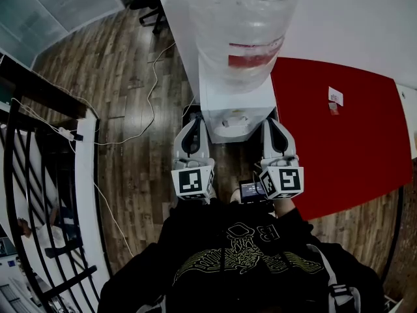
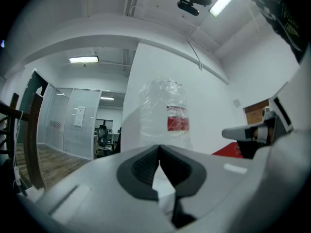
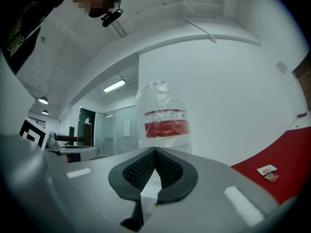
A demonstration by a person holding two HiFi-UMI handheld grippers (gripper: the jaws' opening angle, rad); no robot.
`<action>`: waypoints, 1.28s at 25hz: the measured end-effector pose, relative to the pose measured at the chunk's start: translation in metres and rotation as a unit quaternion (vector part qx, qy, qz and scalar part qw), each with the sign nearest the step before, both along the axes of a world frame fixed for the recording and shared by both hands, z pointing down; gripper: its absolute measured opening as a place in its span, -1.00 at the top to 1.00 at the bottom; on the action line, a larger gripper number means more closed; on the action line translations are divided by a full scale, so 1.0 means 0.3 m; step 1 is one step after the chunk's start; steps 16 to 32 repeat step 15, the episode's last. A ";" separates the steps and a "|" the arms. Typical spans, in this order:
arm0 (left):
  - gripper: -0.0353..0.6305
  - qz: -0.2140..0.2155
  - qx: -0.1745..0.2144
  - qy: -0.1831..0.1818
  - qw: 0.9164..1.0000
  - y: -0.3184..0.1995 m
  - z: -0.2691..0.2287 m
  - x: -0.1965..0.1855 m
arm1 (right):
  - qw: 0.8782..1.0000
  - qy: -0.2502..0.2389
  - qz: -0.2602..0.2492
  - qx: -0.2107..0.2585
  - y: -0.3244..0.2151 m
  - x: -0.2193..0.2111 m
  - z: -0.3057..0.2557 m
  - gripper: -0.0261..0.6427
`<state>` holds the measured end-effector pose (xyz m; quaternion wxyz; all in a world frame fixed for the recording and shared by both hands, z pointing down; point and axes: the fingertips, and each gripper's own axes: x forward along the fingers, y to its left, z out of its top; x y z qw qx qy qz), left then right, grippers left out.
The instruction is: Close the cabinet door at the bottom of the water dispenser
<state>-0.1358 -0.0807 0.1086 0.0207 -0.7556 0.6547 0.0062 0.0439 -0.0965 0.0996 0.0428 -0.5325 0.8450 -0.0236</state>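
Jaws clenched on both sides, nothing between them: my left gripper [image 2: 159, 147] has its dark ribbed pads pressed together at the tips, and my right gripper [image 3: 155, 151] looks the same, pads meeting, empty. Both point level and side by side at the white box-shaped water dispenser [image 1: 238, 106], which stands straight ahead of me against the white wall [image 1: 352, 18]. From the head view the left tips sit just off the dispenser's left front corner and the right tips just off its right front corner; I cannot tell whether either touches it. Cabinet door at the bottom is hidden under the dispenser's top from above, and neither gripper view shows it. Large clear plastic water bottle with a red label band [image 1: 244, 25] sits upright on top of the dispenser and fills the centre of both gripper views, above my jaw tips. Black-and-white marker cubes [image 1: 193, 181] ride at the rear of each gripper, near my black printed sweatshirt [image 1: 241, 253]. Small dark screen device [image 1: 251, 189] shows between the two cubes. Flat red floor panel [image 1: 339, 129] lies right of the dispenser, with a small white card [image 1: 335, 96] on it. Brown wooden plank floor [image 1: 130, 142] is to the left, with a thin white cable [image 1: 151, 90] trailing across it toward the dispenser. Black metal railing [image 1: 39, 194] far left, black office chair [image 1: 146, 2] further back.
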 end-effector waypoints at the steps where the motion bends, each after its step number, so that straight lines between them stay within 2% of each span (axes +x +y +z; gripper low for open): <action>1: 0.88 0.001 0.001 0.000 1.000 0.001 0.000 0.001 | 1.000 0.000 -0.001 -0.001 0.002 -0.001 0.000 0.93; 15: 0.87 0.007 -0.009 -0.001 1.000 0.017 0.009 0.008 | 1.000 0.008 0.000 -0.018 0.020 -0.006 0.010 0.93; 32: 0.87 0.007 -0.009 -0.001 1.000 0.017 0.009 0.008 | 1.000 0.008 0.000 -0.018 0.020 -0.006 0.010 0.93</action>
